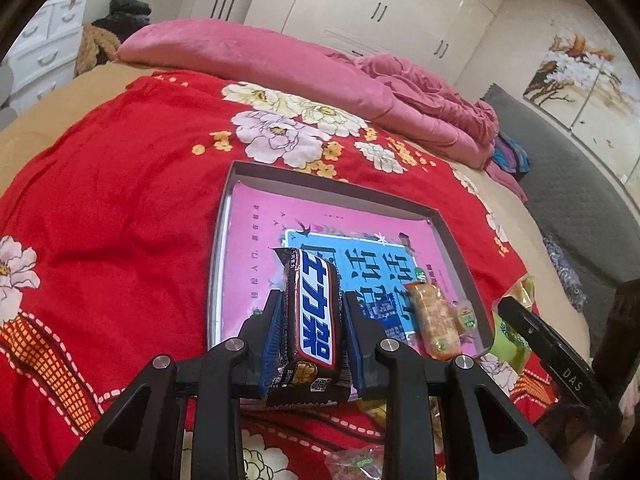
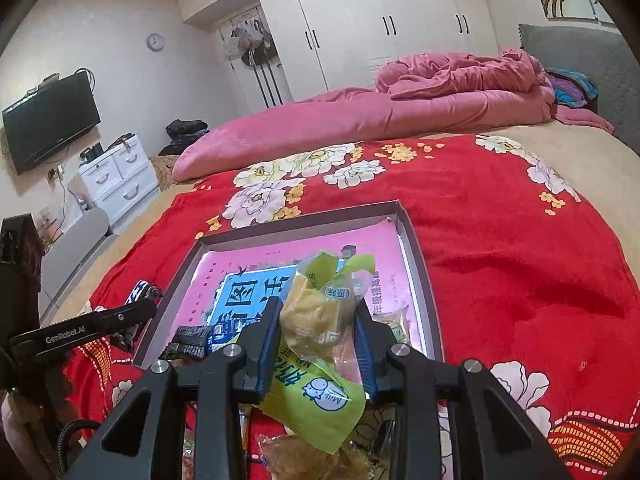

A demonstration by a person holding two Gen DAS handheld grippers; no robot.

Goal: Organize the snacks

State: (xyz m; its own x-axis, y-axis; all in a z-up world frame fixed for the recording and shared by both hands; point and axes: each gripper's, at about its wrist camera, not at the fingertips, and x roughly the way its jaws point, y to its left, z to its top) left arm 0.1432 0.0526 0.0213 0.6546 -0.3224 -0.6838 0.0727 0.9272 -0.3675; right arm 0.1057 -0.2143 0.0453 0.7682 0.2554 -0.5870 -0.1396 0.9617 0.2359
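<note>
A shallow grey box (image 1: 452, 236) with a pink printed lining lies on the red floral blanket; it also shows in the right wrist view (image 2: 416, 248). My left gripper (image 1: 312, 308) is shut on a brown Snickers bar (image 1: 314, 320), held over the box's near left part. A wrapped biscuit (image 1: 434, 322) and a small round sweet (image 1: 466, 316) lie in the box's near right corner. My right gripper (image 2: 318, 316) is shut on a green-yellow snack bag (image 2: 320, 320), held over the box's near edge. A dark wrapped bar (image 2: 188, 342) lies in the box's near left corner.
Loose snack packets (image 2: 312, 456) lie on the blanket below my right gripper, and another (image 1: 356, 462) below my left. A pink quilt (image 1: 280, 64) lies across the far bed. The red blanket (image 2: 520, 260) spreads around the box. The other gripper (image 1: 544, 344) shows at the right.
</note>
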